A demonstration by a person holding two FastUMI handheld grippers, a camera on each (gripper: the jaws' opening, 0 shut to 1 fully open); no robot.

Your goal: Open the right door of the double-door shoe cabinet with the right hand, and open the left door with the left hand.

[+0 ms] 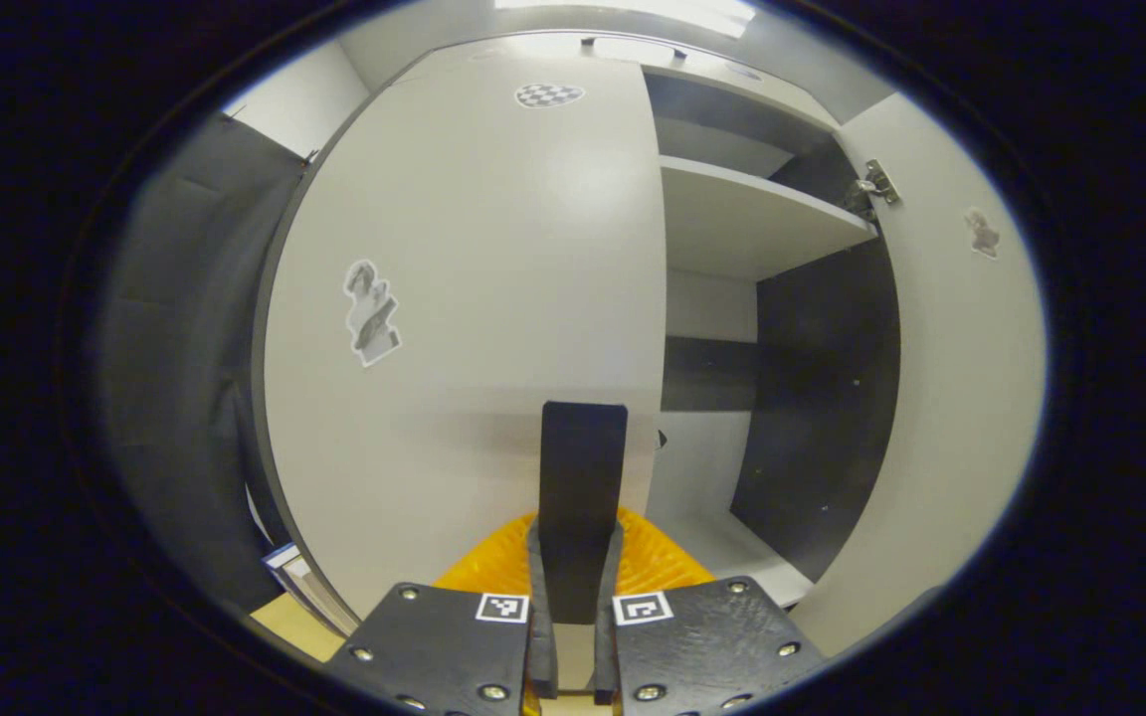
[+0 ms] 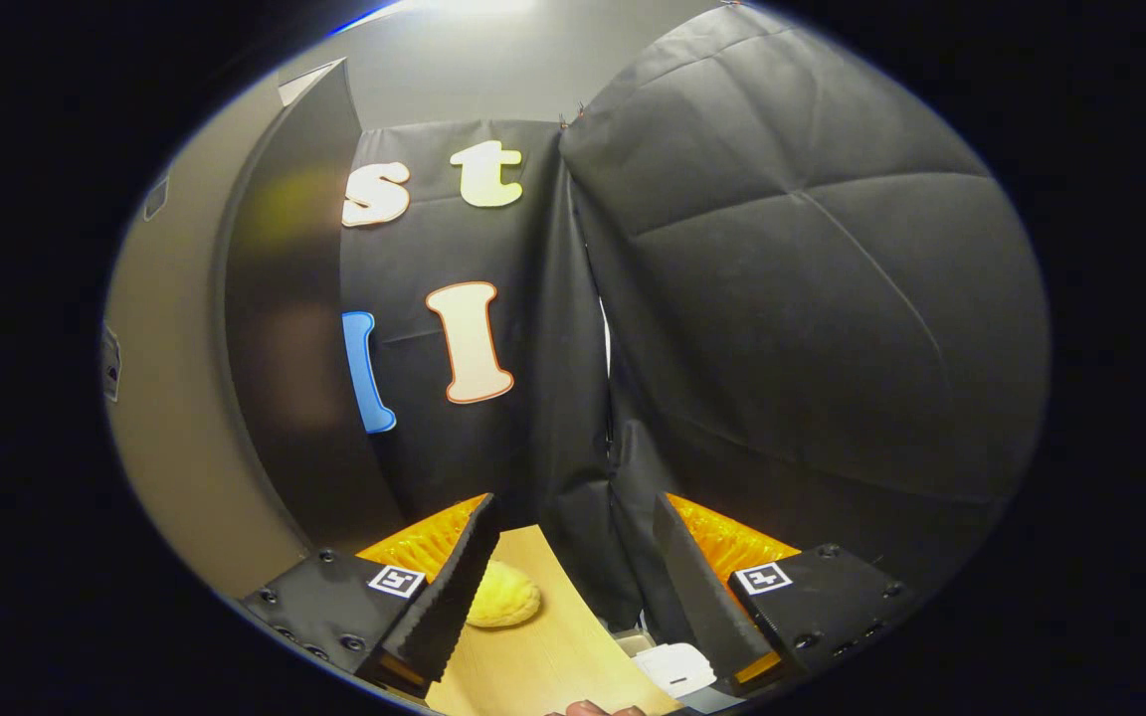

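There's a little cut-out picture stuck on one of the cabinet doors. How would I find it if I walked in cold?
Find the pale shoe cabinet, whose right door hangs open, showing shelves. The left door beside it is closed. The sticker sits on the left half of that closed door, about halfway up: grey, irregular, tilted, unlike the checkered oval patch near the door's top.

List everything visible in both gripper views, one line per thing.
left door: 1, pale grey, closed or nearly so
right door: 1, pale grey, swung open
shelf: 1, pale grey, inside cabinet
hinge: 1, metal, on right door
stickers: 2, greyish, one per door
checkered marker: 1, black-white, top of left door
round yellow object: 1, on wooden floor
left gripper: 1, fingers together at left door's edge
right gripper: 1, open
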